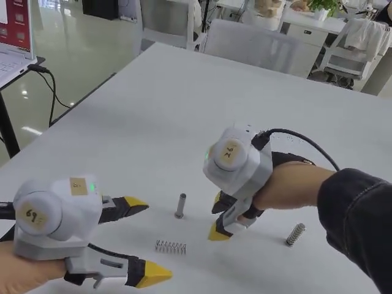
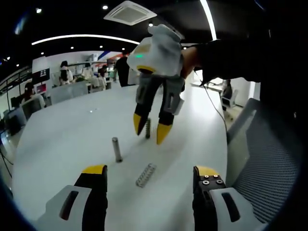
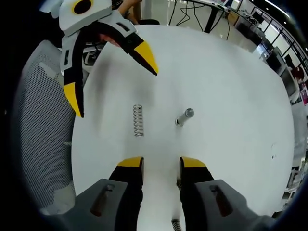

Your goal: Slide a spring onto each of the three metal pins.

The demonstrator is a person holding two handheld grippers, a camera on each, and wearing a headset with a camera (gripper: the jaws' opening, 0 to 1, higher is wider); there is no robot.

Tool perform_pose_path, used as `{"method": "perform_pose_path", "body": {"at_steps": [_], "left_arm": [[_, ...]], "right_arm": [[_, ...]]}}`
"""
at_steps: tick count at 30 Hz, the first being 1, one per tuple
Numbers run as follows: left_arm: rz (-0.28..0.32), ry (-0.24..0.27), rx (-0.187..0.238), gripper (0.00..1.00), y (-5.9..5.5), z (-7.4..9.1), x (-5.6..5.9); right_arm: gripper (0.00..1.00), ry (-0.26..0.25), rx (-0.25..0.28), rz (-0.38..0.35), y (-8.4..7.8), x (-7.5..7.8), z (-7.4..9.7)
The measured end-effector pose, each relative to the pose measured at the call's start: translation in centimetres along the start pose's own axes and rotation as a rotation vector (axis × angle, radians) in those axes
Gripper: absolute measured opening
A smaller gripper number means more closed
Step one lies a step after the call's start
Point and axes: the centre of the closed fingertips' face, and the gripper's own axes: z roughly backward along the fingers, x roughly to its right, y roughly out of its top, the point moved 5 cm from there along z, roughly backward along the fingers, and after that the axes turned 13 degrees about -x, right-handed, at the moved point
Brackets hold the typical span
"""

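On the white table (image 1: pixel 153 104), near edge, centre: one metal pin (image 1: pixel 180 205) standing upright and bare, no spring on it. Nearer than the pin and slightly to its left, a spring (image 1: pixel 170 247) lies flat on the table, apart from the pin. A second spring (image 1: pixel 295 234) lies further right, well apart from both, on the far side of the right gripper from the pin. Left gripper (image 1: pixel 147 239) low at the near left, pointing right, jaws spread wide and holding nothing; in the left gripper view the first spring lies ahead in the gap between its yellow tips, not touched. Right gripper (image 1: pixel 218 215) just right of the pin, tilted with tips down toward the table, jaws a little apart and holding nothing; whether the lower tip touches the surface I cannot tell. In the right gripper view the first spring and the pin sit side by side ahead of its tips, spring left, pin right. A dark sleeve (image 1: pixel 358 214) runs in from the right to the hand (image 1: pixel 288 184) on the right gripper. Far left, off the table: a laptop (image 1: pixel 12 37) on a stand.
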Motion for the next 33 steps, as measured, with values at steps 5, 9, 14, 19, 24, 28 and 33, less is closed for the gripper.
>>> {"method": "perform_pose_path", "body": {"at_steps": [5, 9, 14, 19, 24, 28, 33], "left_arm": [[-0.001, 0.002, -0.003, 0.68, -0.1, 0.1, 0.0], [-0.001, 0.003, -0.008, 0.68, -0.2, 0.1, 0.1], [-0.001, 0.005, -0.01, 0.67, -0.3, 0.1, 0.1], [0.0, 0.003, -0.012, 0.67, -0.4, 0.1, 0.1], [0.005, 0.005, -0.011, 0.67, -0.6, 0.2, 0.1], [0.009, 0.006, -0.011, 0.67, -0.9, 0.2, 0.1], [0.01, 0.003, -0.013, 0.67, -1.0, 0.2, 0.1]], "right_arm": [[0.27, 0.007, 0.011, 0.019, 0.7, -0.6, 0.0], [0.27, 0.014, 0.015, 0.032, 1.2, -1.1, -0.2], [0.27, 0.019, 0.02, 0.053, 2.0, -1.6, -0.6], [0.26, 0.03, 0.02, 0.073, 3.0, -2.2, -1.0], [0.24, 0.045, 0.017, 0.086, 3.6, -2.7, -1.8], [0.23, 0.052, 0.012, 0.09, 3.7, -3.0, -2.3], [0.21, 0.058, 0.0, 0.09, 3.7, -3.1, -2.9]]}}
